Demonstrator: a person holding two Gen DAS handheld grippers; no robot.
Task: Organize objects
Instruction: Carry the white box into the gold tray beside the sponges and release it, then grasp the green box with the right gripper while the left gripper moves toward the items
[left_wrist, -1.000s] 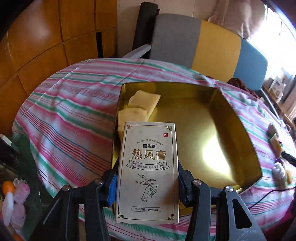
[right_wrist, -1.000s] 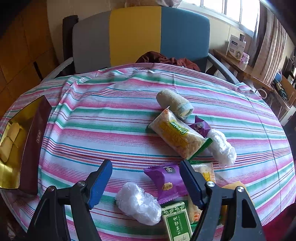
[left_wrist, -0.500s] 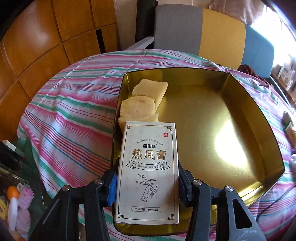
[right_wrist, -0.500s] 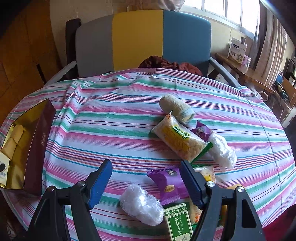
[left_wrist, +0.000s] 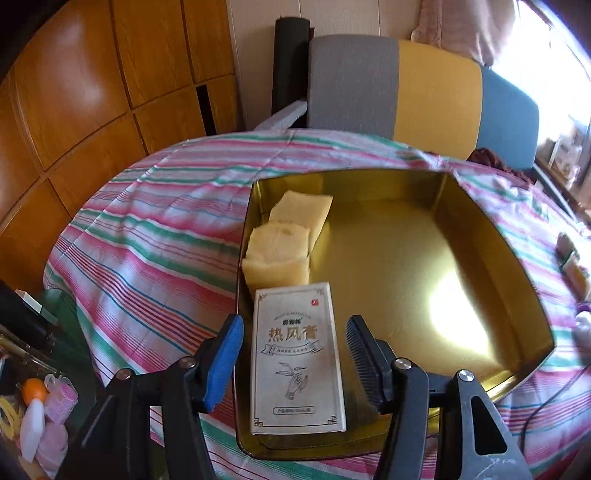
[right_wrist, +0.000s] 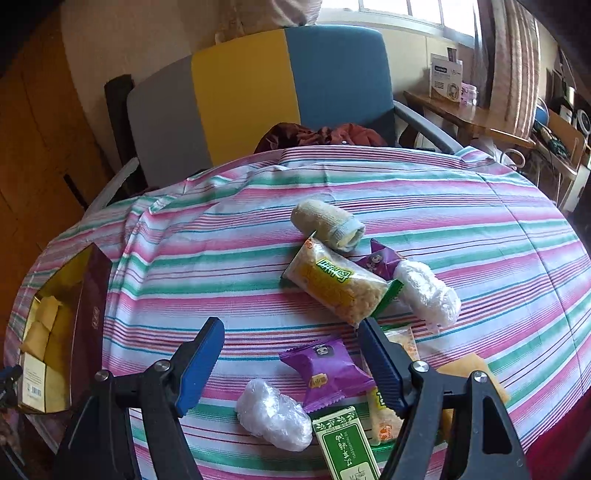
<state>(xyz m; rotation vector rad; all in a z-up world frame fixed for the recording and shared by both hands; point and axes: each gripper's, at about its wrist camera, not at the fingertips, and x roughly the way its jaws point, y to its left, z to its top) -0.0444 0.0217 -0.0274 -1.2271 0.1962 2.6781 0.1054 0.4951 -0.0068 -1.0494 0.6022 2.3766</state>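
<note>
Box label: the cream carton (left_wrist: 297, 363) carries large characters 热风膏 above a line drawing of a hand with a sprig; the smaller print is too blurred to read.
Carton's place: inside the gold tin (left_wrist: 480, 236), near its left wall, just below the yellow sponge pieces (left_wrist: 280, 251).
Left gripper (left_wrist: 293, 354): jaws have just been opening; both pads stand clear of the carton between them, which they clamped a second ago.
Right gripper (right_wrist: 291, 356): open, holding nothing, over the striped bench (right_wrist: 221, 266).
Snack writing: green box (right_wrist: 345, 443) and yellow packet (right_wrist: 334, 284) bear characters, unreadable here.
Under the right gripper: purple packet (right_wrist: 327, 373).
</note>
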